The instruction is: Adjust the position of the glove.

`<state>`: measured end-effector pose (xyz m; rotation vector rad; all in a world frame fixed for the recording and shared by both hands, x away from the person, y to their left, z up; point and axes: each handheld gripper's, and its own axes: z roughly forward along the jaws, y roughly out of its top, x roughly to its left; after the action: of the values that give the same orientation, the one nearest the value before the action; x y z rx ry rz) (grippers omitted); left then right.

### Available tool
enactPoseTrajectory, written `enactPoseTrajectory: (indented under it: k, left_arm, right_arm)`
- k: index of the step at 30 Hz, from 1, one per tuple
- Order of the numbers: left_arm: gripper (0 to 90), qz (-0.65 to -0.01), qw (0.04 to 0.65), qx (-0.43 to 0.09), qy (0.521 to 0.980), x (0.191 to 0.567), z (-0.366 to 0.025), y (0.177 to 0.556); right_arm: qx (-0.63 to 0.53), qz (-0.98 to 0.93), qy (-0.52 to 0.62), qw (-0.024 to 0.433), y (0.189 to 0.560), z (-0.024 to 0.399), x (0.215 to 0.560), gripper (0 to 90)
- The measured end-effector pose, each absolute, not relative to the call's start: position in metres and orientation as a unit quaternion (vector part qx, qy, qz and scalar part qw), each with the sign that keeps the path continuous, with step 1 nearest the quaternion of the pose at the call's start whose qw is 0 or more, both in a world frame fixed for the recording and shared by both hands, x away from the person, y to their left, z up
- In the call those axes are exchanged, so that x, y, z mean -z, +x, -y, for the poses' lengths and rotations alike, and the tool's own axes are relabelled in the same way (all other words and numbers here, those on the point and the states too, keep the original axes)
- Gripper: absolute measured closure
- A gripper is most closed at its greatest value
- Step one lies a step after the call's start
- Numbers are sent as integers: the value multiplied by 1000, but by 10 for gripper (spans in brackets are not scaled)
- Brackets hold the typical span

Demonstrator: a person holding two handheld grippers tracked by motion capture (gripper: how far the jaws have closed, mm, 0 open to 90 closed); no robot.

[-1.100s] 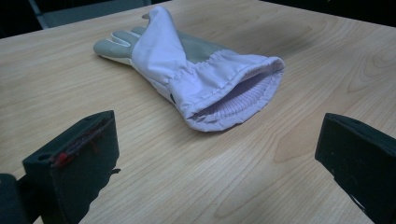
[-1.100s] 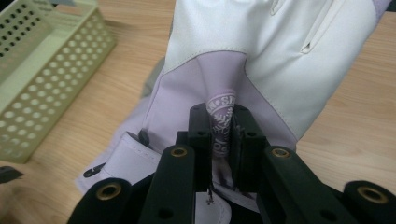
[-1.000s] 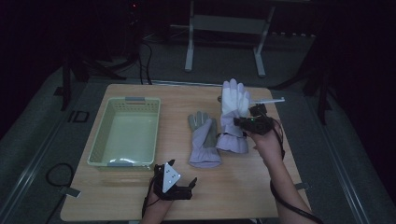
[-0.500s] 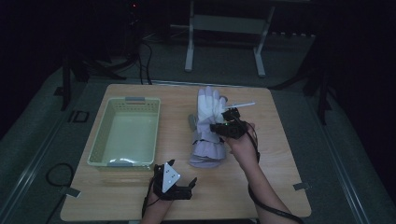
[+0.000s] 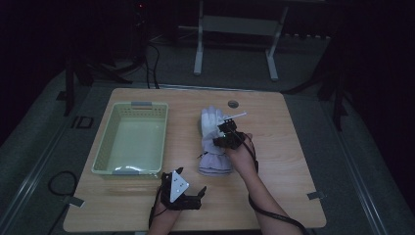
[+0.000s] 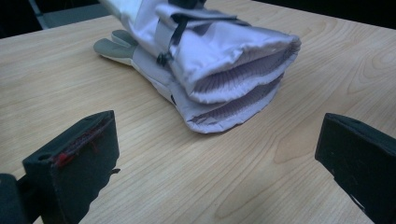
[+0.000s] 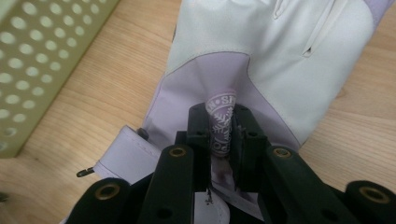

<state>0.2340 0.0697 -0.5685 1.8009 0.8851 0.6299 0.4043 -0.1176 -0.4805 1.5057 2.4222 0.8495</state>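
Note:
Two lilac and white gloves lie stacked mid-table, the upper glove (image 5: pixel 211 122) on top of the lower one (image 5: pixel 215 164). My right gripper (image 5: pixel 226 133) is shut on a pinched fold of the upper glove (image 7: pixel 261 56), and the fold stands up between the pads at the gripper (image 7: pixel 222 128). My left gripper (image 5: pixel 192 180) rests near the table's front edge, open with nothing between its jaws. In the left gripper view the two cuffs (image 6: pixel 233 70) face me, just beyond the gap of the open gripper (image 6: pixel 217 158), and grey fingertips of the lower glove (image 6: pixel 114 46) stick out behind.
A pale green perforated basket (image 5: pixel 105 142) stands left of the gloves, and its wall (image 7: pixel 42 60) is close to the right gripper. A round grommet (image 5: pixel 233 104) sits in the tabletop behind the gloves. A metal stand (image 5: pixel 235 24) is on the floor beyond the table.
My right gripper has carried the white glove left and down from beside the other glove to lie on top of it. The left gripper has stayed in place.

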Motion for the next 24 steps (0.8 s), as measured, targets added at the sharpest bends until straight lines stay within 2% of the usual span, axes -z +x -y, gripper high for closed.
enactPoseTrajectory:
  k: [13, 24]
  left_arm:
    - [0, -364, 495, -261, 745, 568, -70, 234]
    - [0, -365, 496, -259, 744, 569, -69, 234]
  right_arm:
    - [-269, -819, 501, 66, 407, 130, 493, 783]
    - [-260, -804, 527, 86, 405, 163, 491, 776]
